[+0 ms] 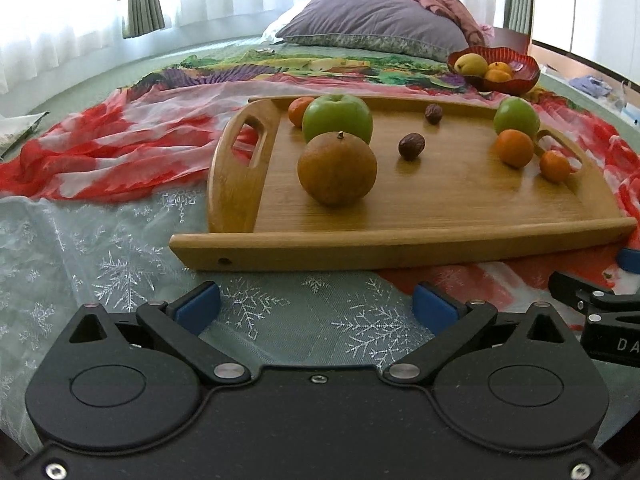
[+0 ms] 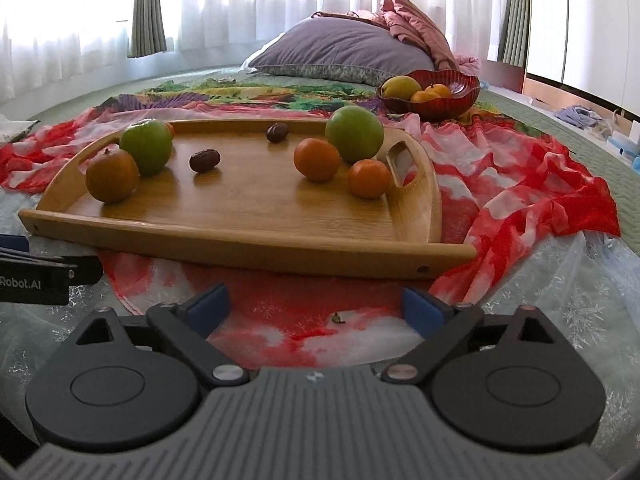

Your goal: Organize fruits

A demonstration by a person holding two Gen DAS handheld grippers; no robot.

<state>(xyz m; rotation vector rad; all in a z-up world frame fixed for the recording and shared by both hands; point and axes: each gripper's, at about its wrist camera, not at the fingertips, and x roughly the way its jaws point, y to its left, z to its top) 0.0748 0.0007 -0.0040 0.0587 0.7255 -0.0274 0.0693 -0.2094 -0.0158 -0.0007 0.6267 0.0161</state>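
Note:
A wooden tray (image 1: 440, 200) (image 2: 256, 216) lies on a bed. On it are a brown round fruit (image 1: 337, 169) (image 2: 112, 176), two green apples (image 1: 337, 117) (image 1: 516, 117) (image 2: 146, 145) (image 2: 354, 133), several oranges (image 1: 515, 148) (image 2: 317, 159) (image 2: 369, 178) and two dark dates (image 1: 411, 146) (image 2: 204, 160). A red bowl (image 1: 516, 76) (image 2: 460, 96) behind the tray holds a yellow fruit and oranges. My left gripper (image 1: 318, 308) is open and empty in front of the tray's near rim. My right gripper (image 2: 316, 308) is open and empty, also before the tray.
Red-white scarves (image 1: 100, 152) (image 2: 520, 184) and a snowflake-patterned sheer cloth (image 1: 100, 260) cover the bed. A purple pillow (image 1: 372, 20) (image 2: 340, 50) and pink bedding lie at the back. Curtained windows stand behind.

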